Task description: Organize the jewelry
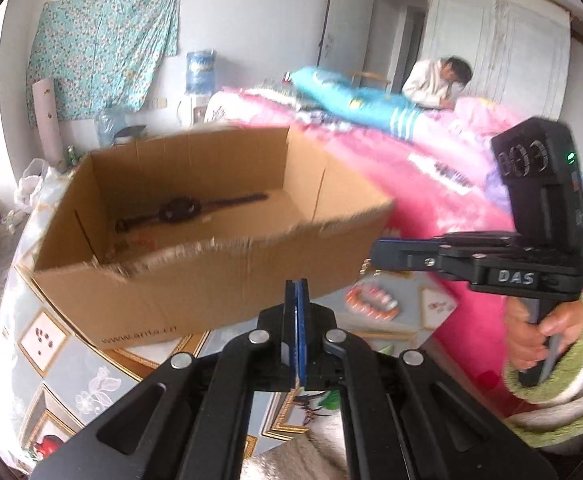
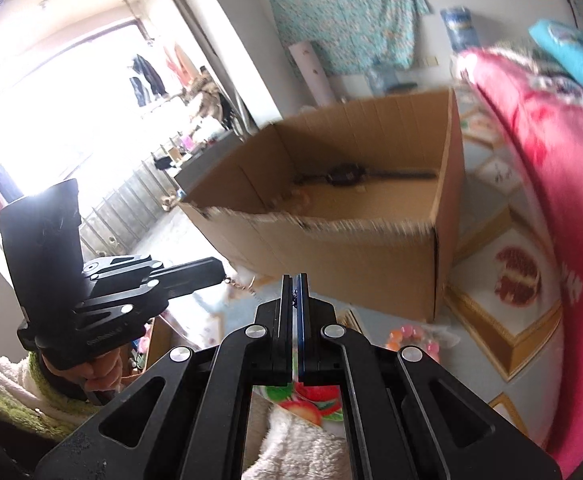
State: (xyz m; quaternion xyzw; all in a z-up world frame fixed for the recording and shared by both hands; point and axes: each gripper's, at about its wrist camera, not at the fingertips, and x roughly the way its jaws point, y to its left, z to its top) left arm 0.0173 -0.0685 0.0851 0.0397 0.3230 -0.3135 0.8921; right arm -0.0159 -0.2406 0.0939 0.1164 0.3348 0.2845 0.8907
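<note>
Left gripper: blue-padded fingers pressed together; whether anything is pinched cannot be told from its own view. In the right wrist view its tip has a thin gold chain dangling from it, so it appears clamped on that chain.

Right gripper: fingers together, a small dark speck at the seam, too small to identify. From the left wrist view its tip sits just above a bit of gold chain; contact unclear.

Open brown cardboard box stands on a surface covered with a pale blue cloth printed with gold-framed pictures. A dark wristwatch with a long strap lies flat on the box floor. The near rim of the box is torn and ragged.

A bracelet of orange, pink and white beads lies on the cloth beside the box, below the right gripper.

Pink quilt heaped on the right. A hand in a green-and-white fuzzy sleeve grips the right gripper's handle. Another person in a white top leans over the quilt at the back.
</note>
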